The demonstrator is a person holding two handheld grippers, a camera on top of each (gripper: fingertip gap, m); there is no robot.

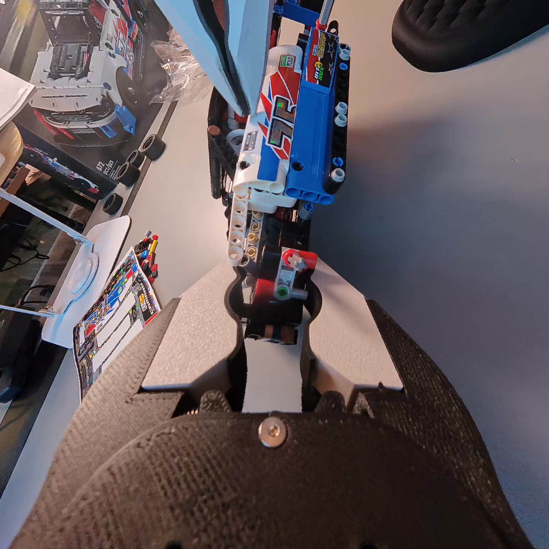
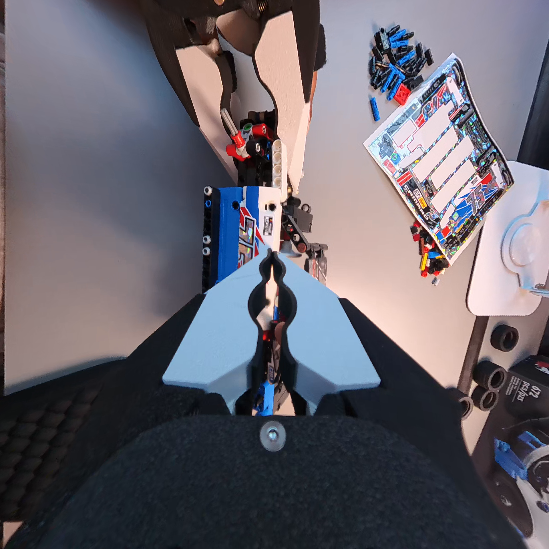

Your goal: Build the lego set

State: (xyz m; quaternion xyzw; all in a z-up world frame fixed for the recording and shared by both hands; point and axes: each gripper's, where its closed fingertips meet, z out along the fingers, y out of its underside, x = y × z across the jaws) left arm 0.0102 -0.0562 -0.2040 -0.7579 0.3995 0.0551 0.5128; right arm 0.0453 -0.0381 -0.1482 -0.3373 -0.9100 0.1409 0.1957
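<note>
The left claw (image 1: 271, 300) is clamped across one end of the car (image 1: 285, 142), its fingers (image 1: 205, 315) hugging the black frame with the red connectors. The right claw (image 2: 271, 261) meets it from the opposite end, tips pressed almost together over the white and blue side panel; whether it pinches a thin edge there or merely presses on it, I cannot tell. The half-built car thus sits between the two claws, at or just above the worktop (image 1: 430, 237); which of the two is unclear.

Each claw points along the car's length, straight at the other, and both tilt downward over the worktop.

Risks, as I judge them: the left grip holds only a narrow end section, so a twist from the right claw could pop pins loose or split the frame. A push on the stickered panel could unseat it or let the tips slip off its smooth face. If the left grip loosens, the car could swing or drop.

Farther off lie the sticker sheet (image 2: 439, 160), two piles of loose parts (image 2: 395, 59), black tyres (image 1: 130, 169) and the box (image 1: 74, 74).
</note>
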